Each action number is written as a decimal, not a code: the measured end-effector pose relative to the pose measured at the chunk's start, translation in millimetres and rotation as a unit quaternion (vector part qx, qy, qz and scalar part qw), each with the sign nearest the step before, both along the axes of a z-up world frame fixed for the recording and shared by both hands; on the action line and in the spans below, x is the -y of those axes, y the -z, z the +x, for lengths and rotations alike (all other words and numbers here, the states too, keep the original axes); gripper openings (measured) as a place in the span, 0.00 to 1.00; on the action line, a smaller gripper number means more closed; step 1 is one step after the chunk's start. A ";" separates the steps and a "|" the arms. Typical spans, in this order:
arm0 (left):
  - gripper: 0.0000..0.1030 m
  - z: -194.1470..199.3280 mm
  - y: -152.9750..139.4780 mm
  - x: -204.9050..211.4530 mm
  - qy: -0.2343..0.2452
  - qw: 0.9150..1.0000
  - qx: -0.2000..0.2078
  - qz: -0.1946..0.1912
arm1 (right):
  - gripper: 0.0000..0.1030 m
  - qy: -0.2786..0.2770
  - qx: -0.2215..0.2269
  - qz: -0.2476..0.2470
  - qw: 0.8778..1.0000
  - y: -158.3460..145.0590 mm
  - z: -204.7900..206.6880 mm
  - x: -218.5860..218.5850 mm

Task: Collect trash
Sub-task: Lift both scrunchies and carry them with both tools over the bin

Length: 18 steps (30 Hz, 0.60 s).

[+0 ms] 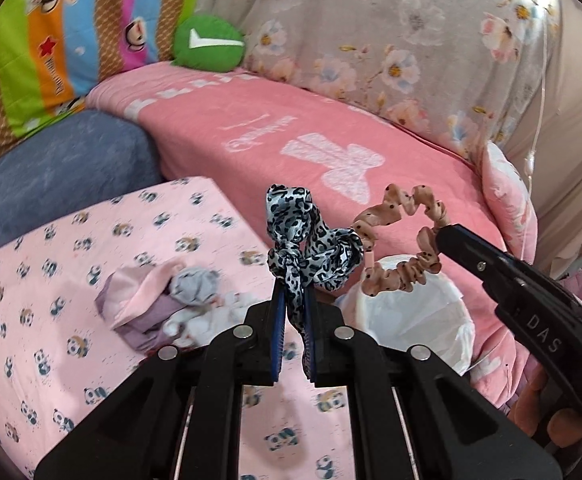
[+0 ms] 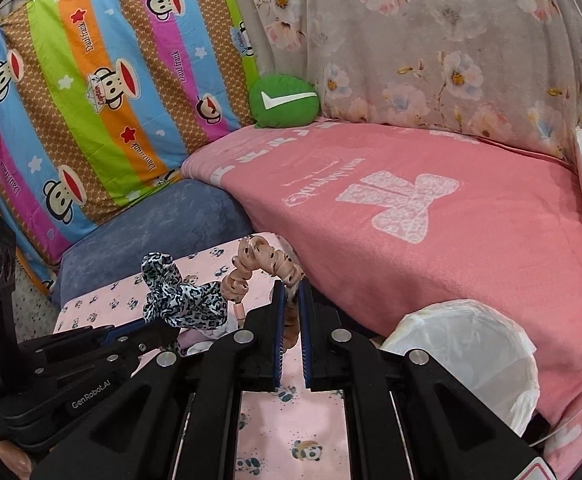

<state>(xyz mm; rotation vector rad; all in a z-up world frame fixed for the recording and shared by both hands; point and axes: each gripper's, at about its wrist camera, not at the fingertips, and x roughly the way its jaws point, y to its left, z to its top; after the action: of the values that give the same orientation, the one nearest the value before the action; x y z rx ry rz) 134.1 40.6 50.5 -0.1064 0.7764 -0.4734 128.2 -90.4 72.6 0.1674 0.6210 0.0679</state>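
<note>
My left gripper [image 1: 293,292] is shut on a grey leopard-print hair tie [image 1: 303,248], held up above the panda-print sheet [image 1: 51,280]. My right gripper [image 2: 291,285] is shut on a peach dotted scrunchie [image 2: 259,260], which loops upward out of its jaws. In the left wrist view the right gripper [image 1: 441,235] comes in from the right, pinching the scrunchie [image 1: 399,236] just above a white-lined trash bin [image 1: 411,316]. In the right wrist view the left gripper [image 2: 169,326] and the leopard tie [image 2: 183,296] hang at the left, and the bin [image 2: 471,344] stands low on the right.
A heap of small pink, grey and white cloth items [image 1: 163,304] lies on the panda sheet. Behind are a pink blanket [image 1: 291,120], a blue pillow [image 1: 59,176], a green round cushion [image 1: 209,42], a striped monkey quilt [image 2: 91,80] and a floral quilt [image 2: 431,40].
</note>
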 end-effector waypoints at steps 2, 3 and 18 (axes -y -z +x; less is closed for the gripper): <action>0.08 -1.5 -6.0 14.6 0.012 1.000 0.008 0.002 | 0.08 0.012 0.005 -0.001 1.000 -4.1 -5.9 14.5; 0.08 -2.9 -8.0 19.8 0.017 1.000 0.010 0.002 | 0.08 0.020 0.007 -0.001 1.000 -6.2 -9.3 23.1; 0.08 -14.5 -20.5 113.0 0.090 0.995 0.027 0.021 | 0.08 0.104 0.015 0.006 0.994 -7.2 -45.6 125.6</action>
<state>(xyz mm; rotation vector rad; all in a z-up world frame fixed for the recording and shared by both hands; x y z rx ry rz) 119.6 -72.4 71.0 0.0155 0.7466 -0.6271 82.6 -216.0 79.9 0.2409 0.5701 -0.1265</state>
